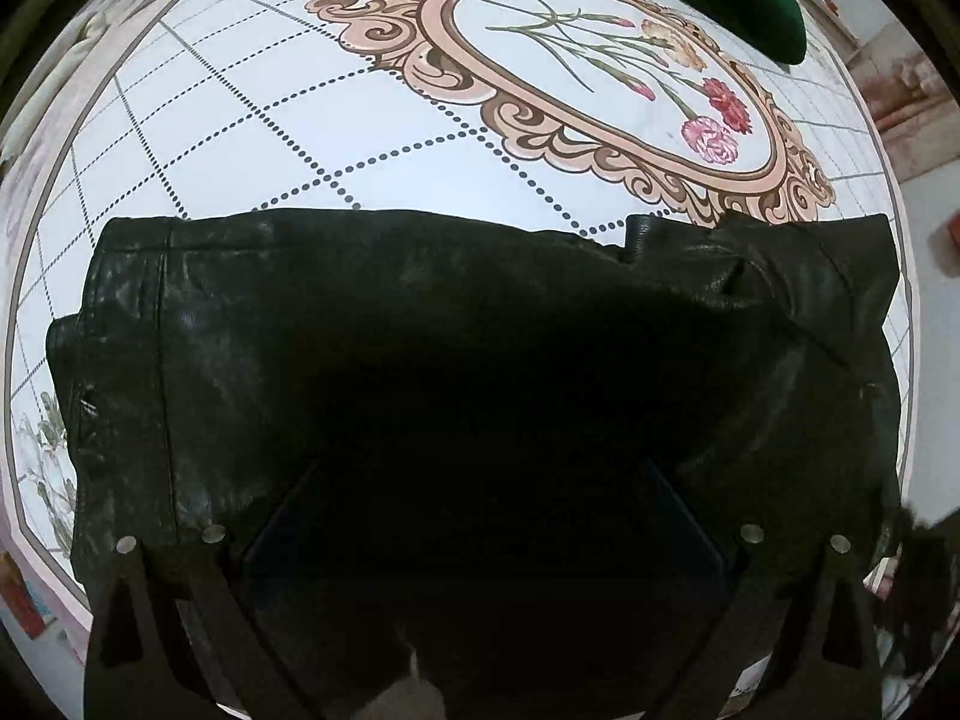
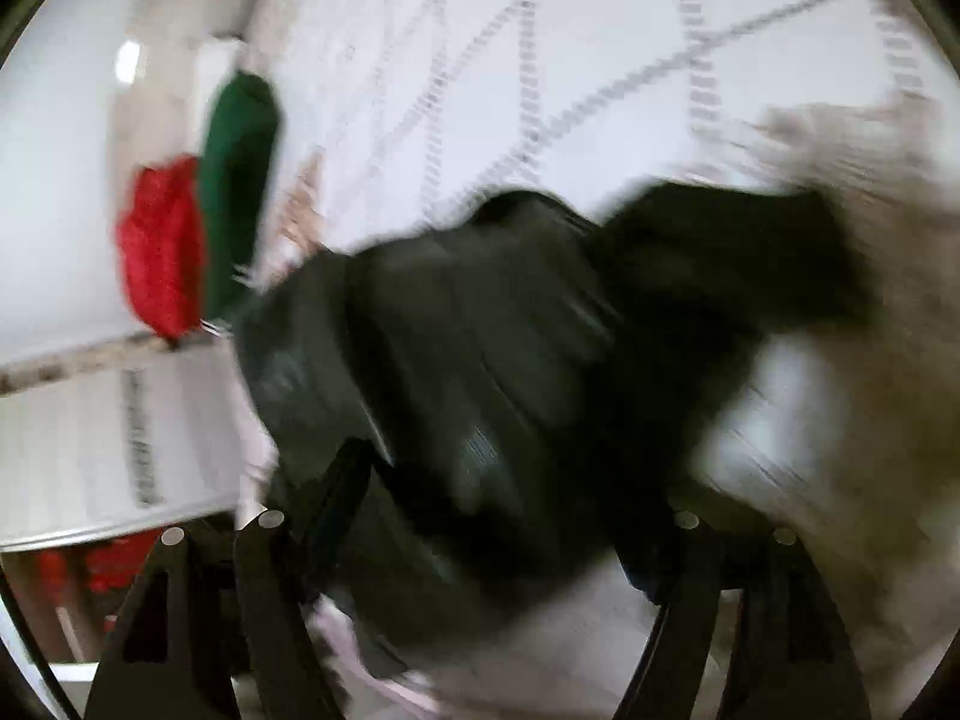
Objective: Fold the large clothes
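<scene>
Overhead, left gripper [image 1: 486, 516] points straight down, fingers apart over the black leather garment [image 1: 420, 330]; right gripper [image 2: 480, 516] angled downward, jaws spread, view blurred.

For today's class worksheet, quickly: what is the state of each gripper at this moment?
Left gripper: open, jaws wide over the black leather garment, gripping nothing.
Right gripper: open, garment between its fingers, picture blurred.

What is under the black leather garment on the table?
The black leather garment lies on a floral tablecloth with dotted diamond lines and a carnation medallion. Anything beneath its middle is covered and cannot be seen.
</scene>
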{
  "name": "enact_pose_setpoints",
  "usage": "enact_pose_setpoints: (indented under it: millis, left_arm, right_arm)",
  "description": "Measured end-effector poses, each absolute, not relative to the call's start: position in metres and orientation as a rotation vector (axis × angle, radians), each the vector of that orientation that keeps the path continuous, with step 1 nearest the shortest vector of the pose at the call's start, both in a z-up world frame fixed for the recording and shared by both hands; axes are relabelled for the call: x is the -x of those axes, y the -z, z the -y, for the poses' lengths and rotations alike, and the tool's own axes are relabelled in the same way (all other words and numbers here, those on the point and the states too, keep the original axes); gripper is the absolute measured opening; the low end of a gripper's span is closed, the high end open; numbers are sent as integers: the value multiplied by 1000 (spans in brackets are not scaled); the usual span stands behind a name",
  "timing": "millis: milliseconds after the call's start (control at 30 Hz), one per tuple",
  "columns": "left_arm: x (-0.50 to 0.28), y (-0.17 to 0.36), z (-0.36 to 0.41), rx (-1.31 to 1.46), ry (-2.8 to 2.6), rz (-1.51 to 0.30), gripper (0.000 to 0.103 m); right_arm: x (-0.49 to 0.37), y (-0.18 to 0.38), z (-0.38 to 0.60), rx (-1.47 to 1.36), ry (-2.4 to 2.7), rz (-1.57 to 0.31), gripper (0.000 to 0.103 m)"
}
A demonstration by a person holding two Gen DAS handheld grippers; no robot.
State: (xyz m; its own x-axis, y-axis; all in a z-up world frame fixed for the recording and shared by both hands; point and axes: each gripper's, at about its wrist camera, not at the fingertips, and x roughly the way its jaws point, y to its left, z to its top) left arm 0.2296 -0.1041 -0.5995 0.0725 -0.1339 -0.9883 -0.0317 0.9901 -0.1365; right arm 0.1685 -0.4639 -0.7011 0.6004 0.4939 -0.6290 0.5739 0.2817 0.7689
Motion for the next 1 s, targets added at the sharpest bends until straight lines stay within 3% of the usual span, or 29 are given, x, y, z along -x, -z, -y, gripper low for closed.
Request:
enact_pose_setpoints:
  millis: [33, 100, 133, 167, 200, 267, 367, 767, 1000]
  left_arm:
    - [-233, 600, 106, 133, 80, -1496, 103]
    - [-239, 600, 107, 127, 80, -1484, 103]
    - [-241, 600, 107, 115, 77, -1475, 103]
    - [-243, 599, 107, 109, 72, -1467, 103]
    - [-244, 598, 109, 107, 68, -1463, 103]
    - [-250, 600, 108, 113, 73, -1472, 103]
    - [-259, 603, 112, 134, 85, -1473, 103]
    - [-304, 600, 132, 196, 163, -1434, 103]
    - [-276, 550, 10, 471, 45, -1372, 103]
  right_arm:
    - [-175, 702, 462, -1360, 52, -979, 86]
    - [-185, 703, 457, -1361, 26, -937, 86]
    - [-189, 704, 455, -1358, 13, -937, 73]
    - [-195, 705, 451, -1339, 22, -957, 42]
    - [-198, 706, 450, -1334, 21, -959, 31]
    - [-203, 701, 450, -1347, 19, -941, 21]
    - [-207, 676, 450, -1336, 14, -900, 16]
    - [-246, 543, 383, -981, -72, -882, 16]
    - [-268, 489, 297, -681, -116, -942, 16]
